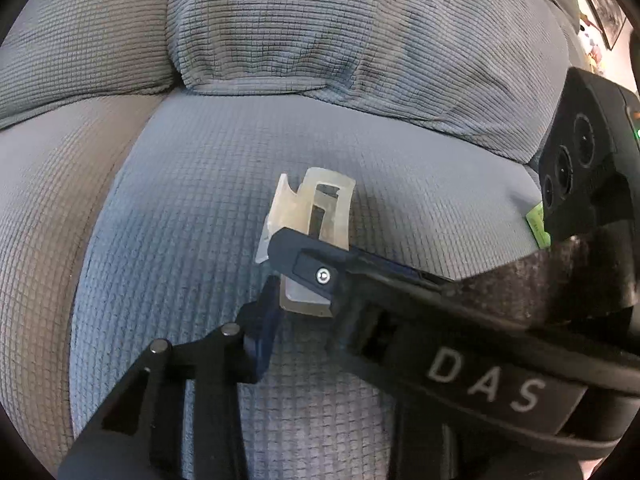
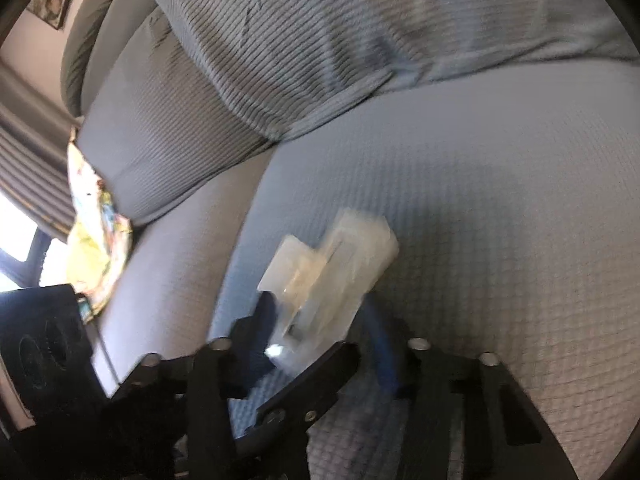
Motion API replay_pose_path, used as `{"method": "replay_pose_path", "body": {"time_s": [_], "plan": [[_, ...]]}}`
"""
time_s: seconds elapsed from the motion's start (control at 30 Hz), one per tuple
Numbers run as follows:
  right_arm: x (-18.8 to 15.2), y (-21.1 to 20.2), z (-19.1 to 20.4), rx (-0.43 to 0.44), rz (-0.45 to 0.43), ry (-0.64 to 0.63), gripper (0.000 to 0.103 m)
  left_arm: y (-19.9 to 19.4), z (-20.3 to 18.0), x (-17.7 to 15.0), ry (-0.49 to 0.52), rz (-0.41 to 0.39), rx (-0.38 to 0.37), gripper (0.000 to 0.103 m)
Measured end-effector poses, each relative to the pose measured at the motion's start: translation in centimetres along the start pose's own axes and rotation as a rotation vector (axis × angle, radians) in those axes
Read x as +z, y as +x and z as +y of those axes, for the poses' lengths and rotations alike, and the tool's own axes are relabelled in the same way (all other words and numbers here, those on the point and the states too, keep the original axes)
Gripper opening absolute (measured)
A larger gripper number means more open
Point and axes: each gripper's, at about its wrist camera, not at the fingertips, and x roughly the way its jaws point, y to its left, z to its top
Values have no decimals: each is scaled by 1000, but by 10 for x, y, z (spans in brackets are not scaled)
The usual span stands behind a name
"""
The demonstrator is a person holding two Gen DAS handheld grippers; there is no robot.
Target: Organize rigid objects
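Left wrist view: both grippers' fingers clamp one translucent plastic piece (image 1: 316,208) over grey sofa cushion (image 1: 200,184).

Black plastic hand-held gripper (image 1: 280,276) with blue finger pads, silver pins, screws and white "DAS" lettering.

A grey-blue sofa seat cushion (image 1: 192,184) with a waffle-weave cover fills most of both wrist views. Plump back cushions (image 1: 320,32) in a ribbed fabric of the same colour rest against its far edge, meeting in a deep crease. A crumpled yellow patterned wrapper (image 2: 96,240) (its print too blurred to read) lies at the sofa's end, beside striped curtains (image 2: 28,176). A dark-framed picture (image 1: 604,4) hangs on the pale wall.
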Motion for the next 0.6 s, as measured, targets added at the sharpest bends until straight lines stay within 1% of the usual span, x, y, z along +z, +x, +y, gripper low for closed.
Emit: {"method": "replay_pose_path", "body": {"time_s": [0.17, 0.27, 0.4, 0.5, 0.6], "plan": [[-1, -5, -1, 6, -12, -4, 43, -4, -8, 1, 15, -14, 4, 32], [-2, -15, 1, 15, -34, -10, 43, -15, -16, 2, 36, -40, 8, 32], [-1, -41, 7, 18, -93, -28, 43, -33, -37, 3, 76, -96, -12, 32], [-1, -63, 8, 8, -142, -33, 43, -41, -53, 1, 110, -123, -30, 32], [-3, -88, 1, -9, -189, -27, 43, -49, -72, -1, 143, -145, -62, 31]]}}
